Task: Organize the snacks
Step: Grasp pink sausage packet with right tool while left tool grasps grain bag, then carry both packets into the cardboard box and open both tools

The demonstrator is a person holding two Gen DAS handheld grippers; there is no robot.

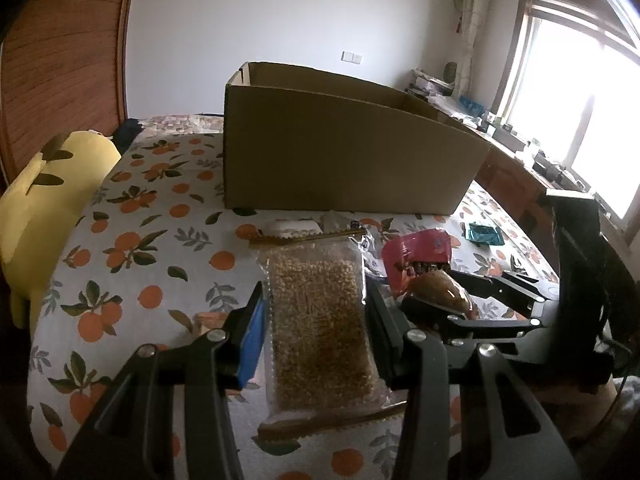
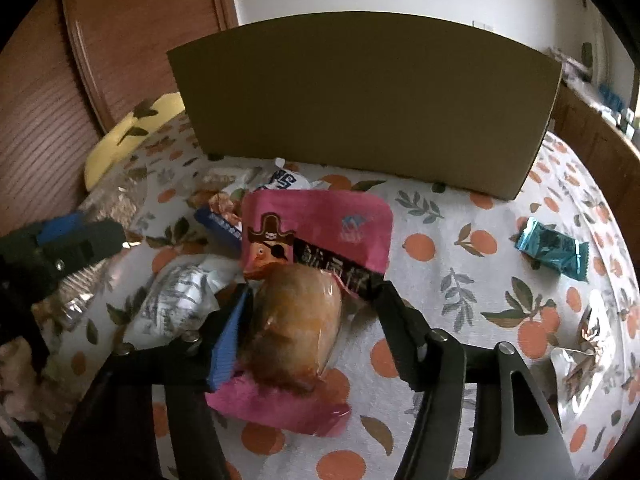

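My left gripper (image 1: 316, 312) straddles a clear pack of puffed grain bar (image 1: 320, 328) lying on the orange-print cloth; the blue pad touches its left edge and the jaws look closed on its sides. My right gripper (image 2: 312, 304) straddles a pink packet with a brown chicken leg (image 2: 298, 320); the jaws sit wide of it, open. The right gripper also shows in the left wrist view (image 1: 472, 300). An open cardboard box (image 1: 340, 148) stands behind the snacks; it also shows in the right wrist view (image 2: 368, 100).
A teal wrapped candy (image 2: 554, 248) lies to the right. A silver wrapper (image 2: 588, 344) lies at the far right. White and blue packets (image 2: 180, 292) lie left of the pink one. A yellow plush (image 1: 44, 204) sits at the cloth's left edge.
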